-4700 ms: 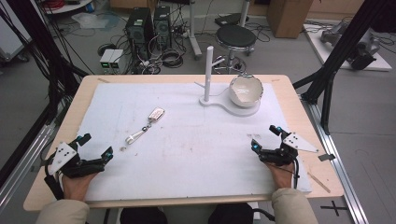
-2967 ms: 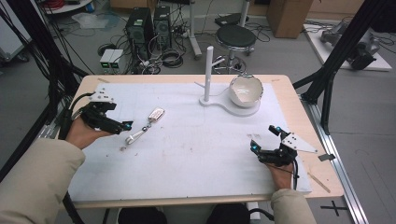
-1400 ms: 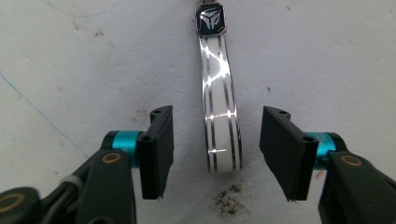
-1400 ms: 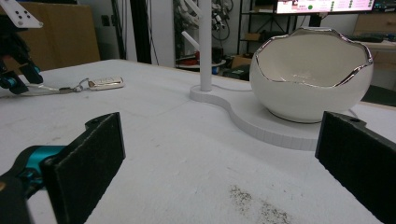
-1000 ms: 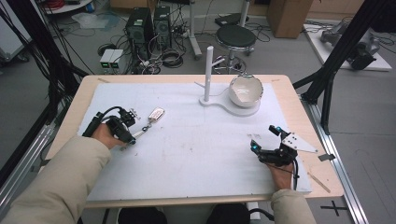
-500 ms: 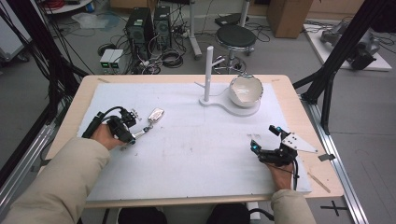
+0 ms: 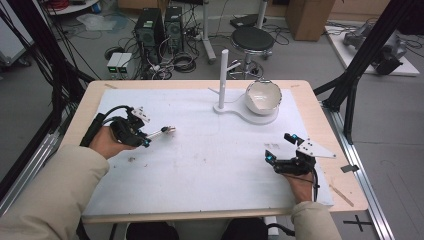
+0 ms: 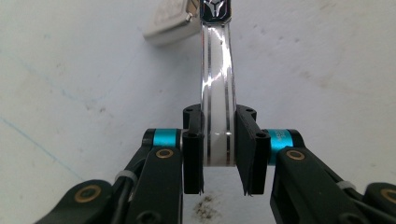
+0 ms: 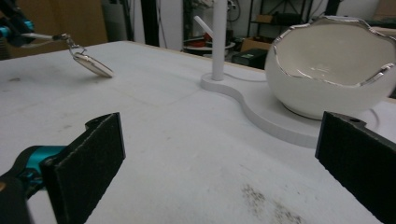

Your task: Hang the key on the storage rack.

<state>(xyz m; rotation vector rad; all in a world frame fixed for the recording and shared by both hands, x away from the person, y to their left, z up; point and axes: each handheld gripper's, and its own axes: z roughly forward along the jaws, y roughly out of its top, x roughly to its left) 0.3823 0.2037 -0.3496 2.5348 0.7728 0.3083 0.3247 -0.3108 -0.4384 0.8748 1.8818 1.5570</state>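
On the left of the table (image 7: pixel 200 210), the left gripper (image 7: pixel 144 135) is held low over the white mat (image 7: pixel 210 165), its jaws pinched on a shiny metal strip (image 8: pixel 217 102). In the left gripper view the strip is seen running straight out between the two black pads (image 8: pixel 192 154), and a small silver tag (image 8: pixel 169 18) is joined to its far end. In the right gripper view the tag is seen hanging tilted, with its lower edge on or just above the mat; which cannot be told. In the high view the tag (image 7: pixel 169 129) is seen just beyond the jaw tips, pointing towards the table's middle.

Farther right, at the back of the mat, a white stand (image 7: pixel 223 80) is set upright on a flat white base (image 7: pixel 250 114), and a white bowl (image 7: pixel 263 96) with a jagged rim is seated on that base beside the post.

At the right, the right gripper (image 7: pixel 281 149) is rested on the mat near the front edge, its jaws spread wide with nothing between them, well apart from the bowl.
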